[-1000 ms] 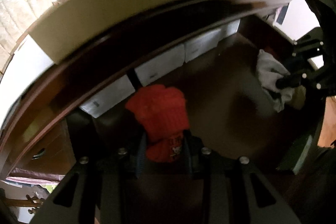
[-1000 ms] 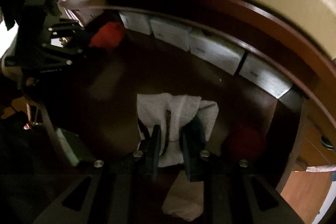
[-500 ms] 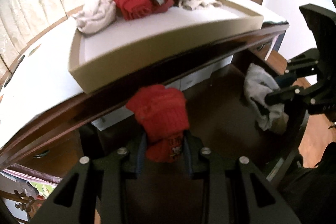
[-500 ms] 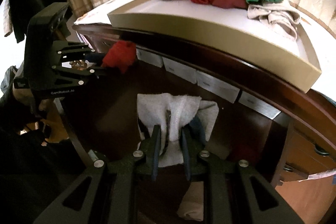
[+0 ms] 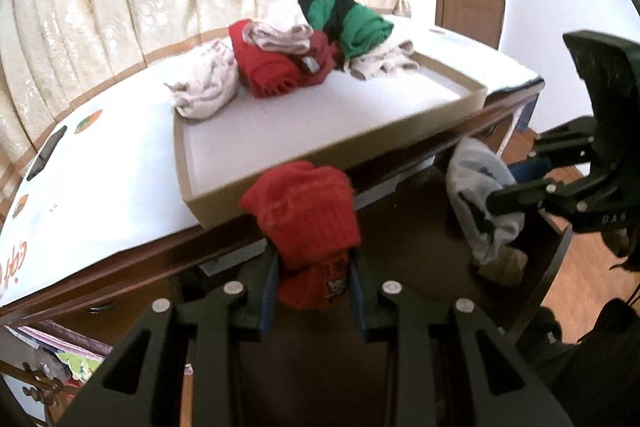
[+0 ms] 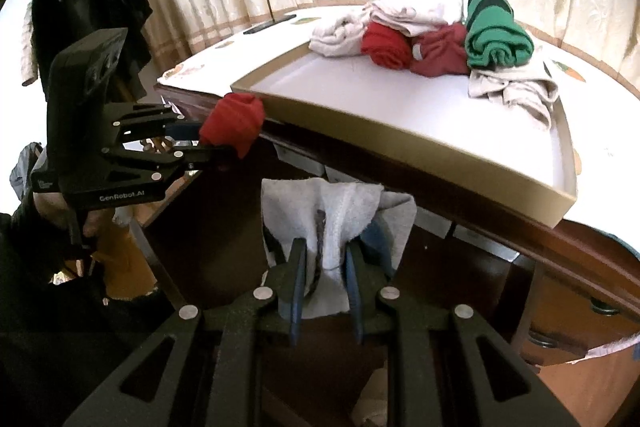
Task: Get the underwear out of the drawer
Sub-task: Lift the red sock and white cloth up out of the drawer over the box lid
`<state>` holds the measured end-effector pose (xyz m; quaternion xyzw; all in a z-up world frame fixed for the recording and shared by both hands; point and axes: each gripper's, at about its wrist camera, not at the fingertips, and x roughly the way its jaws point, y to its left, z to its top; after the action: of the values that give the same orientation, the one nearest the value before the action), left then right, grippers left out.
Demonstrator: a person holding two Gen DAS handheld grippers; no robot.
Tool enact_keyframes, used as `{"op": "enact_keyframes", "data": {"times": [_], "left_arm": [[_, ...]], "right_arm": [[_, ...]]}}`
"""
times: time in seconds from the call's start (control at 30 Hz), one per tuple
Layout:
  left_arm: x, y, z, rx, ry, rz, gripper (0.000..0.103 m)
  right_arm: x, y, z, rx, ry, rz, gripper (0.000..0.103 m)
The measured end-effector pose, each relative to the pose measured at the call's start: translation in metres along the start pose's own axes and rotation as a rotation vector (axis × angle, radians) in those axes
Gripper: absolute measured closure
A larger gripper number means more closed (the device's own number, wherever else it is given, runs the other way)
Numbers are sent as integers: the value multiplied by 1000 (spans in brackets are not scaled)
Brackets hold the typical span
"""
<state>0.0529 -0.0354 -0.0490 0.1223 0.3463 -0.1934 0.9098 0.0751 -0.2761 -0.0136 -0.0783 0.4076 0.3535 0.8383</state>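
Both grippers matte black, angular cut-out frames, round silver screws along arms. Left gripper (image 6: 224,151): boxy black housing on top, white "GenRobot_AI" lettering on side. Right gripper (image 6: 326,259): blue pads (image 6: 298,291) inside fingers. Person's clothing dark, blurred.
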Motion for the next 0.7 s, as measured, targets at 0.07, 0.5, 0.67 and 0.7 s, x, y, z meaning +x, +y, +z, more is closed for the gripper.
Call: {"op": "enact_keyframes", "data": {"times": [0.07,0.5,0.67,0.7], "left_arm": [[-4,0,3,-5,-12,3,75],[-17,6,16,-51,-79,47,75],[-19,10,20,-60,-97,59,75],[-20,10,21,-62,-99,60,75]], "right_arm": [[-2,2,3,-1,-12,0,82],[-14,9,17,2,-94,7,82],[-15,11,23,-2,-104,8,82],[-15,12,24,-1,-106,9,82]]}}
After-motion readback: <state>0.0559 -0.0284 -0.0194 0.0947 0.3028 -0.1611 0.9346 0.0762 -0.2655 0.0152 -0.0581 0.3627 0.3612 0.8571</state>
